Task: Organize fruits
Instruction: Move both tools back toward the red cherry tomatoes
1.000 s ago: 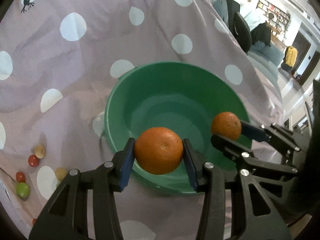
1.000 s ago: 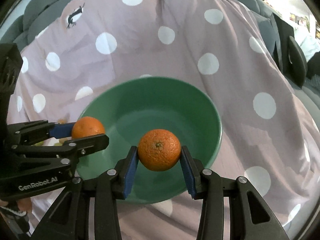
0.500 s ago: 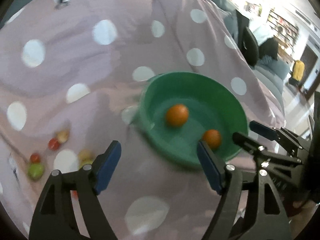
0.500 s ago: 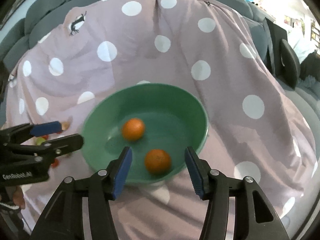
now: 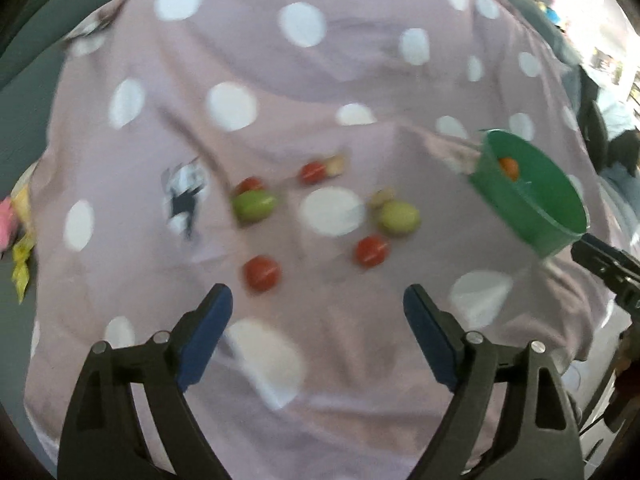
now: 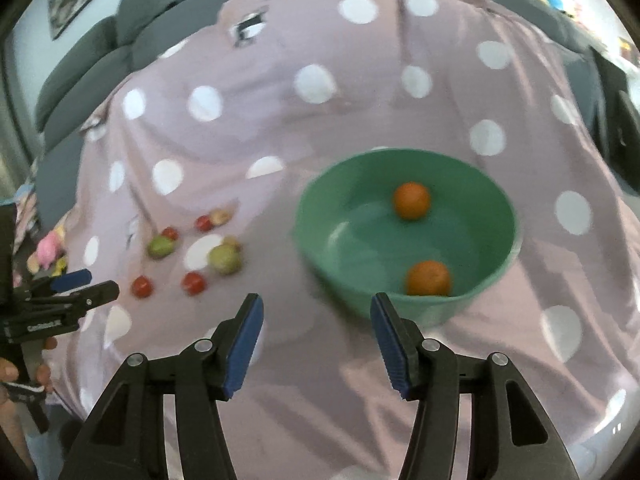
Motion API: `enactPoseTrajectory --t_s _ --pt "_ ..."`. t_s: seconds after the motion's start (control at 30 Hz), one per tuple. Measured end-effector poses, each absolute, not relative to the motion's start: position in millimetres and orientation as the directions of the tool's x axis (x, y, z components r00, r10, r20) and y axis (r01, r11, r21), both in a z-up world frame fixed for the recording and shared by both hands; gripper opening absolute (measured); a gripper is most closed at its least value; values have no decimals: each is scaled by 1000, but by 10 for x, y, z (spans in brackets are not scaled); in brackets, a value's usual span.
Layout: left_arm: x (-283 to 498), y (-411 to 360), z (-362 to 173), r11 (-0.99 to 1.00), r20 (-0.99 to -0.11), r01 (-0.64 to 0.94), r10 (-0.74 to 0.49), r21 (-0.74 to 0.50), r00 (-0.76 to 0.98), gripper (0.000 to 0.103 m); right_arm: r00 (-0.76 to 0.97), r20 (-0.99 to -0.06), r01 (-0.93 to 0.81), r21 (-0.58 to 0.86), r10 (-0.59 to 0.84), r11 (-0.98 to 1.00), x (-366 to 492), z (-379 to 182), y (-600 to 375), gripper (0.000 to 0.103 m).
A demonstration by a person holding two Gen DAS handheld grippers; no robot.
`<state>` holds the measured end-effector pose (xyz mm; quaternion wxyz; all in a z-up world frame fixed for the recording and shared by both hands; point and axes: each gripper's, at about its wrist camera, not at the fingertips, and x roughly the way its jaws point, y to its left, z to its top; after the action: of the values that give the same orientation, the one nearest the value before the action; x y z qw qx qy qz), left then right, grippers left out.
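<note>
A green bowl [image 6: 496, 248] sits on the polka-dot cloth and holds two oranges [image 6: 412, 200] [image 6: 428, 278]. The bowl also shows at the right of the left wrist view [image 5: 560, 208]. Several small red, green and pale fruits lie on the cloth left of the bowl, among them a green one [image 5: 399, 218] and a red one [image 5: 262, 273]. My left gripper [image 5: 318, 312] is open and empty, just short of these fruits. My right gripper [image 6: 316, 316] is open and empty, near the bowl's front left rim.
The mauve cloth [image 6: 320, 120] with white dots covers the whole surface and is wrinkled. A grey sofa [image 6: 120, 40] stands behind it. Pink and yellow items [image 5: 16, 232] lie at the far left edge. The cloth drops off at the right.
Both grippers opened and dropped their oranges into the bowl. Both then drew back; the left one swung left over the loose small fruits.
</note>
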<state>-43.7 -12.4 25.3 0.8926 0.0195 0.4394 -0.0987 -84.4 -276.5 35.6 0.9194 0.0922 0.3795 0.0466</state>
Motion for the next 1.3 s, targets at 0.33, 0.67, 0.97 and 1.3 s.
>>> enactPoseTrajectory --t_s 0.33,0.67,0.97,1.3 --pt "-638 327 72 979 -789 138 -200 -148 580 89 629 -729 -178 203 270 963 -754 191 -2144 60" --pt "-545 203 56 956 -745 234 -285 -177 603 85 571 -761 -250 195 307 948 -608 36 -1813 60" --pt "-303 130 -59 952 -752 266 -286 -152 594 74 565 -758 -287 190 326 939 -428 -55 -1663 60" --pt "82 104 -224 948 -786 288 -278 -133 552 63 530 -748 -277 292 399 915 -178 -194 -1649 60"
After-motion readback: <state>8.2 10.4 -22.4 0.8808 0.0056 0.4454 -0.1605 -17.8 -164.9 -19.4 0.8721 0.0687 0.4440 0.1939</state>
